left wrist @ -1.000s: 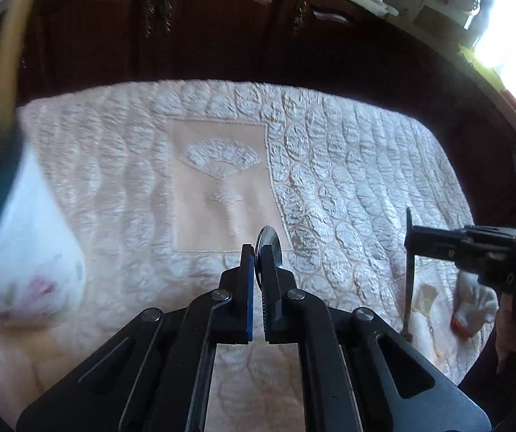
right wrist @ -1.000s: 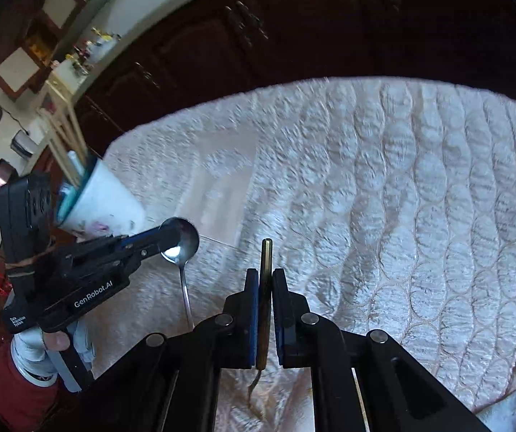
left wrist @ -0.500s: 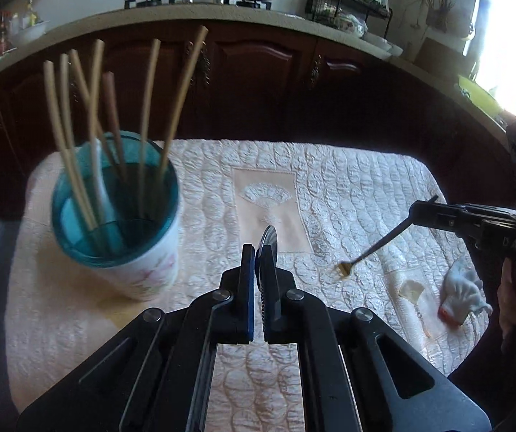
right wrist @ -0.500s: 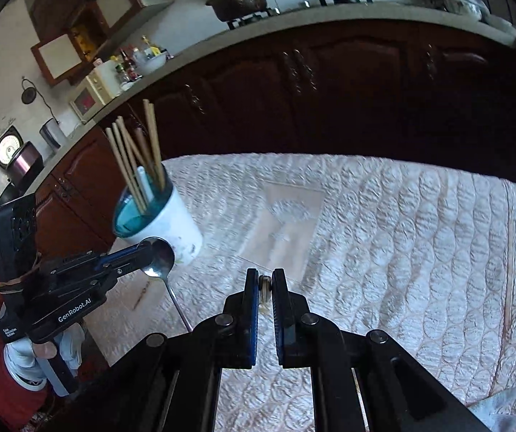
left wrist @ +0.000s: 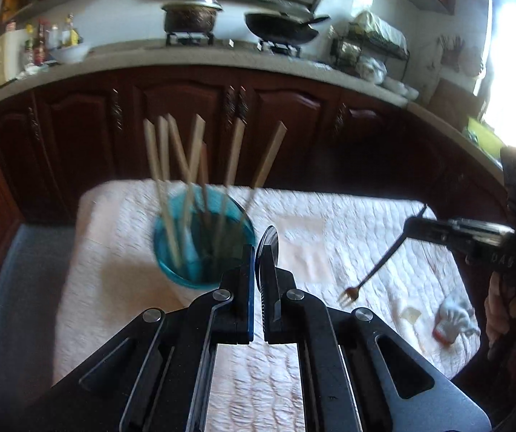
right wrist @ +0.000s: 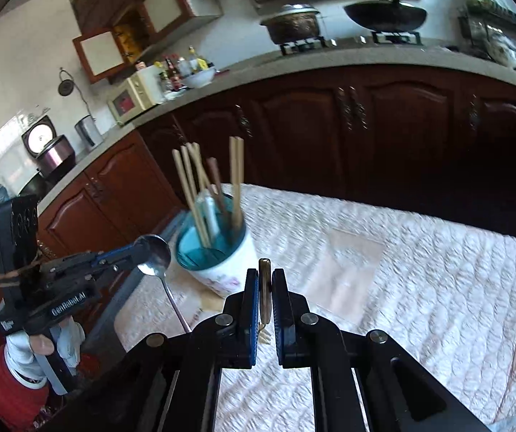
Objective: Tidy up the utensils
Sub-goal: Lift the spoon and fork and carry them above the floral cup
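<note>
Left wrist: left claw (left wrist: 257,266) clenched on spoon (left wrist: 269,241), bowl edge-on and sticking up past the fingertips. Sat raised above the quilted cloth (left wrist: 348,223) covering the bench. Cup (left wrist: 200,252), teal inside, stood on the cloth just left of and beyond the fingertips, packed with chopsticks (left wrist: 189,165) fanning upward. Off to the right, right claw (left wrist: 407,226) gripped fork (left wrist: 377,270) near the handle end; fork hung diagonally, tines (left wrist: 350,293) down and left, close over the cloth. Small white and red item (left wrist: 454,325) lay on the cloth near the right edge, too blurred to identify. Dark cabinets (left wrist: 186,108) behind, pot (left wrist: 191,16) and wok (left wrist: 281,28) on the stove.

Right wrist: right claw (right wrist: 266,288) clenched on fork (right wrist: 265,288), handle end up between the fingers, tines (right wrist: 264,334) showing below. Cup (right wrist: 218,255) seen white outside with a floral print, standing on cloth (right wrist: 420,270) left of the fingertips, chopsticks (right wrist: 204,180) and one white utensil (right wrist: 211,212) inside. Left claw (right wrist: 142,252) at far left, pinching spoon (right wrist: 155,257) by the bowl, handle hanging down toward the cloth edge, just left of the cup and apart from it. Microwave (right wrist: 135,93) and rice cooker (right wrist: 47,144) on the far counter.
</note>
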Motion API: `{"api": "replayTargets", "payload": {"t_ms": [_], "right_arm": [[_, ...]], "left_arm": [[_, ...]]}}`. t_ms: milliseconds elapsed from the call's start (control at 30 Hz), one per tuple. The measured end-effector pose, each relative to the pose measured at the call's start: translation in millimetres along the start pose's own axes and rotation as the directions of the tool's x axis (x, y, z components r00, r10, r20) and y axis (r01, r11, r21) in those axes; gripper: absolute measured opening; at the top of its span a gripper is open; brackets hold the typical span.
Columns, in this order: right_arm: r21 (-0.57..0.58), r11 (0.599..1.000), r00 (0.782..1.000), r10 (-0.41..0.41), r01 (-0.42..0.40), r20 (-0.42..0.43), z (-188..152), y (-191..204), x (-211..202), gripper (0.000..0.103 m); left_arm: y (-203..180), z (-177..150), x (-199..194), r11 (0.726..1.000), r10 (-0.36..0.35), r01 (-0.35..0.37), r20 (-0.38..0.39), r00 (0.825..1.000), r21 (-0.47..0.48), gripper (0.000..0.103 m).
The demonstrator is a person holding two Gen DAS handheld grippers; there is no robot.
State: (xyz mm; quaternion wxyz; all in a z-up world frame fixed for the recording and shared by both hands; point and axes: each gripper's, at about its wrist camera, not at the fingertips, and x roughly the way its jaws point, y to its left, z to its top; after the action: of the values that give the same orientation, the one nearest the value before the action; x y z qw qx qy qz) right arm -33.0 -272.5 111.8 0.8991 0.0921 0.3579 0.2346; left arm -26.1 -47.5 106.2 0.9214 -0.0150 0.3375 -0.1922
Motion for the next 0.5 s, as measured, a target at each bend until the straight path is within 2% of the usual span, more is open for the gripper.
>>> {"api": "replayTargets", "payload": {"t_ms": [200, 400, 500], "right_arm": [[-0.021, 0.999, 0.998, 0.051, -0.05, 0.04, 28.2, 22.4, 6.5, 0.006], [-0.04, 0.997, 0.996, 0.063, -0.061, 0.056, 53.7, 43.7, 29.3, 0.006], [-0.051, 0.998, 0.997, 0.041, -0.038, 0.059, 63.7, 50.4, 45.6, 0.006]], "left_arm": [[27.7, 31.7, -21.7, 0.995, 0.1, -0.099, 0.078, 0.992, -0.011, 0.001], [47.2, 56.3, -17.2, 0.973, 0.228, -0.231, 0.142, 0.963, 0.004, 0.001], [54.7, 61.3, -5.9, 0.96, 0.275, -0.28, 0.155, 0.949, 0.013, 0.001]]}}
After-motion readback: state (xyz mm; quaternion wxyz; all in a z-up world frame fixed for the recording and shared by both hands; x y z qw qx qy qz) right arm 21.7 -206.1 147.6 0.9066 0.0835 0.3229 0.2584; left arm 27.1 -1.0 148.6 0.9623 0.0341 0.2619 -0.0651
